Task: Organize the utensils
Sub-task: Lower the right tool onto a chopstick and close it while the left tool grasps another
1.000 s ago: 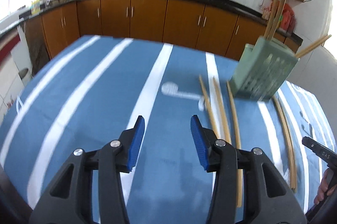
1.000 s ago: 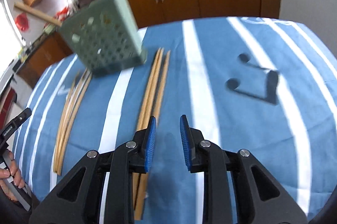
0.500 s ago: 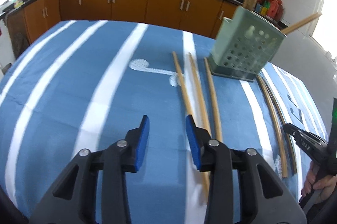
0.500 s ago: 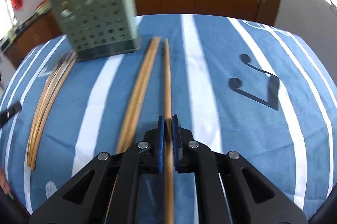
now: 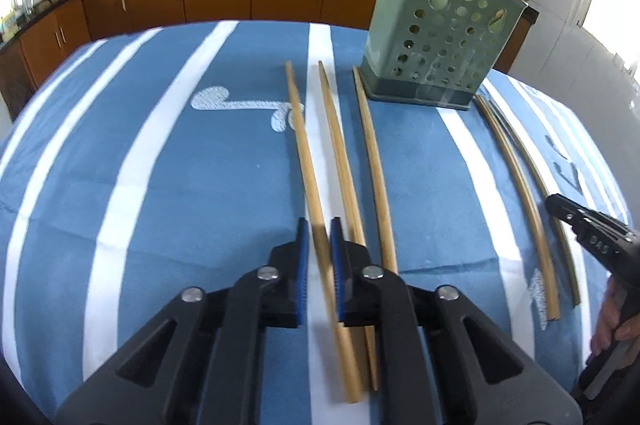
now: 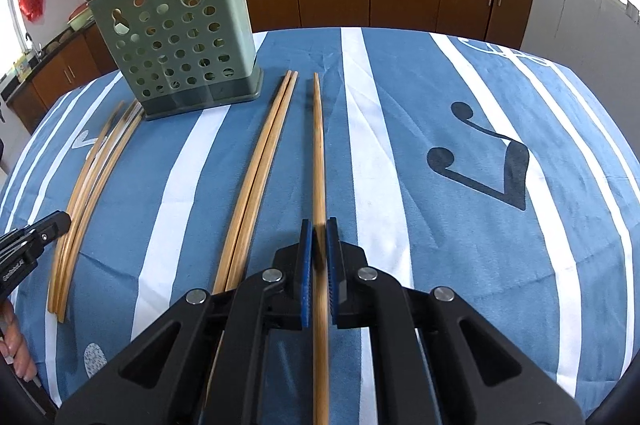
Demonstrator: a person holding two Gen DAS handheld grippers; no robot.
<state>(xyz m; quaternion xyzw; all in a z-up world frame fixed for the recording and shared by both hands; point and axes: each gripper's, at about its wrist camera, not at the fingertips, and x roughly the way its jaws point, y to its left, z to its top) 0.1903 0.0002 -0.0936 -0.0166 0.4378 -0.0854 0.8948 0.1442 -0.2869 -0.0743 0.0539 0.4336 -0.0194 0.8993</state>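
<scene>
Bamboo chopsticks lie lengthwise on the striped cloth (image 6: 460, 129), tips toward the green perforated holder (image 6: 176, 41).
Right gripper (image 6: 319, 257) pinches the lone chopstick (image 6: 318, 145), shaft in line with its jaws; left gripper (image 5: 319, 257) closing onto the leftmost chopstick (image 5: 298, 133). Holder ahead, nearer left.

In the left wrist view, three chopsticks (image 5: 340, 161) lie side by side on the tablecloth (image 5: 160, 185), running toward twelve o'clock. The perforated utensil holder (image 5: 440, 41) stands at one o'clock just behind them. Two more chopsticks (image 5: 520, 177) lie at three o'clock of it.
</scene>
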